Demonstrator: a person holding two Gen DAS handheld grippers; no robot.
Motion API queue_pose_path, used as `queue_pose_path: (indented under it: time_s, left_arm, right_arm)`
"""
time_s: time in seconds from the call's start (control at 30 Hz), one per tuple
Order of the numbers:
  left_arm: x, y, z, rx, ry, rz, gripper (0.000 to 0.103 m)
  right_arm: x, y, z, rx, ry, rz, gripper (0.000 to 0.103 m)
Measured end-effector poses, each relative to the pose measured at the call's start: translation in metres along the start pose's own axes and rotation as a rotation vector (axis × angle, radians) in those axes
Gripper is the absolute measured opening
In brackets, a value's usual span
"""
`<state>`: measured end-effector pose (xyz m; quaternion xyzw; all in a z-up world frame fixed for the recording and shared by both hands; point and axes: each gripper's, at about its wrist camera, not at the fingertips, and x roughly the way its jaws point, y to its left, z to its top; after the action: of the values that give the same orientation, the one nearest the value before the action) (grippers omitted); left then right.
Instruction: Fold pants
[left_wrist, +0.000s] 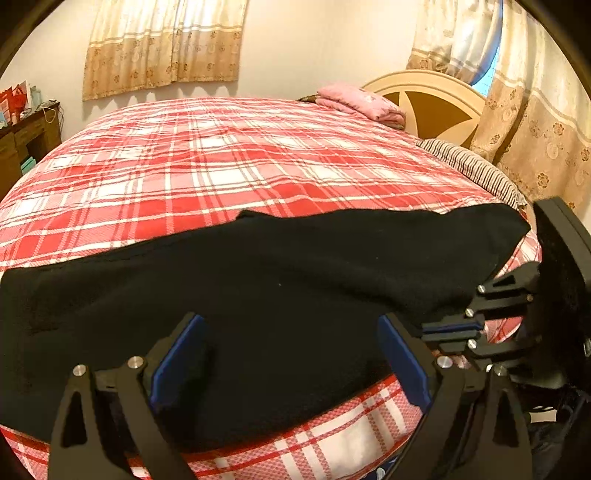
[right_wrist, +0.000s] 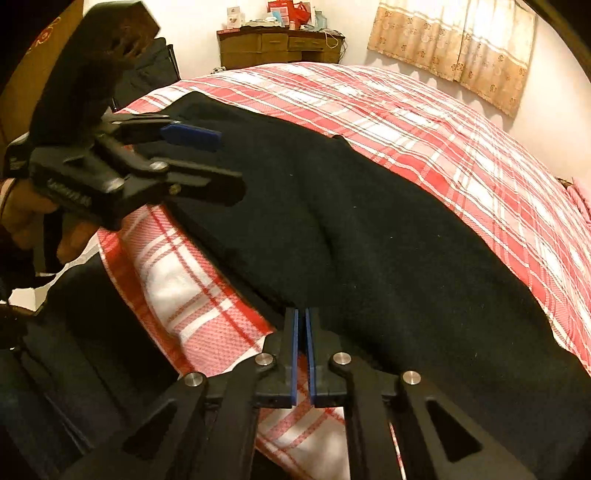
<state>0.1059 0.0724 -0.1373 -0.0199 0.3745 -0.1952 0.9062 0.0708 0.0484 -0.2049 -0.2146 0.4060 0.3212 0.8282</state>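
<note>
Right gripper (right_wrist: 303, 325): jaws closed, blue pads nearly together at the near hem of the pants; whether a thin bit of cloth is pinched between them I cannot tell.
Left gripper (left_wrist: 291, 350): jaws spread wide, holding nothing; black cloth lies between and beyond its fingers.
Pants (right_wrist: 332, 221): black, laid flat lengthwise along the near side of the bed, running away from the right gripper's tips toward the left gripper, which hovers over the far end.
Bedspread (right_wrist: 424, 122): red and white plaid, under the pants and showing beside both grippers.
Handling: the fabric looks soft, thick and limp, probably light; it should drape and sag when lifted, not hold a shape, and is unlikely to slip from rubbery pads.
Where to grip: likely the near edge, each gripper at its own end, pinching all layers so they rise together.
</note>
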Motion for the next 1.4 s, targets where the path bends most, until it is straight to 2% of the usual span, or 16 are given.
queue_pose_path:
  time_s: [0.2, 0.33, 0.37, 0.47, 0.57, 0.7, 0.83, 0.93, 0.97, 1.07, 1.13, 1.2, 1.23, 1.27, 1.4]
  left_arm:
    - [0.006, -0.002, -0.001, 0.013, 0.013, 0.007, 0.097]
    - [0.009, -0.003, -0.002, 0.025, 0.014, 0.022, 0.097]
    - [0.012, -0.003, -0.003, 0.032, 0.032, 0.031, 0.097]
    - [0.024, -0.004, -0.011, 0.051, 0.104, 0.039, 0.097]
    - [0.022, -0.009, -0.018, 0.104, 0.103, 0.062, 0.098]
    - [0.017, -0.009, -0.019, 0.093, 0.105, 0.059, 0.099]
    - [0.012, -0.011, -0.008, 0.063, 0.074, 0.06, 0.099]
    - [0.014, -0.021, 0.005, 0.074, 0.05, 0.056, 0.099]
    - [0.016, -0.026, 0.01, 0.078, 0.047, 0.05, 0.099]
    - [0.024, -0.038, 0.021, 0.109, 0.045, 0.031, 0.099]
    - [0.036, -0.05, 0.027, 0.148, 0.05, 0.028, 0.099]
    - [0.05, -0.062, 0.033, 0.186, 0.068, 0.025, 0.099]
    - [0.054, -0.066, 0.035, 0.193, 0.075, 0.024, 0.099]
    - [0.06, -0.072, 0.039, 0.199, 0.086, 0.013, 0.099]
    - [0.072, -0.092, 0.05, 0.209, 0.102, -0.03, 0.099]
  right_arm:
    - [0.01, 0.003, -0.005, -0.007, 0.034, 0.0, 0.004]
    - [0.001, -0.002, -0.002, 0.022, 0.021, 0.011, 0.007]
    - [-0.002, -0.005, -0.003, 0.037, 0.015, 0.017, 0.01]
    - [-0.012, -0.018, -0.004, 0.086, -0.014, 0.006, 0.03]
    - [-0.025, -0.039, -0.01, 0.162, -0.041, -0.029, 0.031]
    - [-0.039, -0.077, -0.025, 0.296, -0.053, -0.085, 0.031]
    - [-0.038, -0.122, -0.052, 0.459, 0.018, -0.138, 0.034]
    - [-0.048, -0.134, -0.065, 0.502, 0.0, -0.085, 0.034]
    - [-0.054, -0.136, -0.067, 0.507, -0.008, -0.092, 0.034]
    - [-0.075, -0.146, -0.073, 0.511, -0.056, -0.197, 0.035]
    - [-0.081, -0.156, -0.078, 0.523, -0.028, -0.296, 0.039]
    - [-0.076, -0.164, -0.084, 0.523, 0.023, -0.359, 0.041]
    - [-0.069, -0.167, -0.088, 0.52, 0.064, -0.372, 0.041]
    - [-0.067, -0.167, -0.092, 0.512, 0.069, -0.367, 0.041]
    - [-0.068, -0.161, -0.094, 0.49, 0.046, -0.374, 0.043]
